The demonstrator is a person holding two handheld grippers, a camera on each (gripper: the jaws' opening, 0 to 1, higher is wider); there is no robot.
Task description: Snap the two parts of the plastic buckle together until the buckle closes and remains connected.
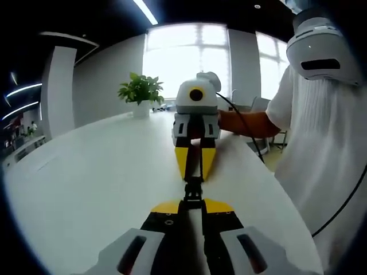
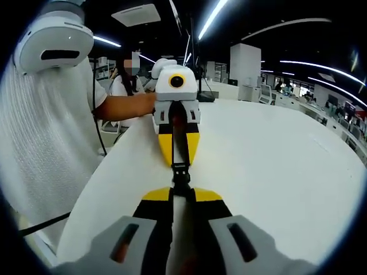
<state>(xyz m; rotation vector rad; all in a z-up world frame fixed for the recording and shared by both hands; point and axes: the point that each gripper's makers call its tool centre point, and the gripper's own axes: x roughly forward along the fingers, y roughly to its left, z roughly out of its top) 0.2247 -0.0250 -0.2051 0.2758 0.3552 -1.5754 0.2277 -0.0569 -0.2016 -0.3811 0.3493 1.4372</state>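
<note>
One black plastic buckle (image 1: pixel 193 189), two halves met end to end, strung in a straight line between the two sets of tongs. Long axis lying along the line from one pair of yellow tips to the other, pointing straight ahead from the near tongs toward the far ones; same black buckle (image 2: pixel 181 175) seen likewise in the right gripper view. Cannot tell whether the halves are fully latched.

Left tongs (image 1: pixel 192 207) clenched on the near end of the buckle in the left gripper view, yellow tips pressed together around it. Right tongs (image 1: pixel 195 166) opposite, tips pointing back toward the camera, pinching the far end, with a person's hand (image 1: pixel 229 121) behind them. In the right gripper view, right tongs (image 2: pixel 182 196) closed on the near end, left tongs (image 2: pixel 179 154) facing them on the far end, both pairs meeting at the buckle with no slack showing.

Held just above one white tabletop (image 1: pixel 103 183), bare white surface stretching to either side of the tongs (image 2: pixel 275 166). Beyond the far tongs in the left gripper view, off to their left, one white pot holding one green plant (image 1: pixel 141 91), standing at the far edge of the tabletop, well apart from the buckle. Person in white clothing (image 1: pixel 327 166) beside the tabletop, a black cable (image 1: pixel 246 129) trailing from the far tongs.
</note>
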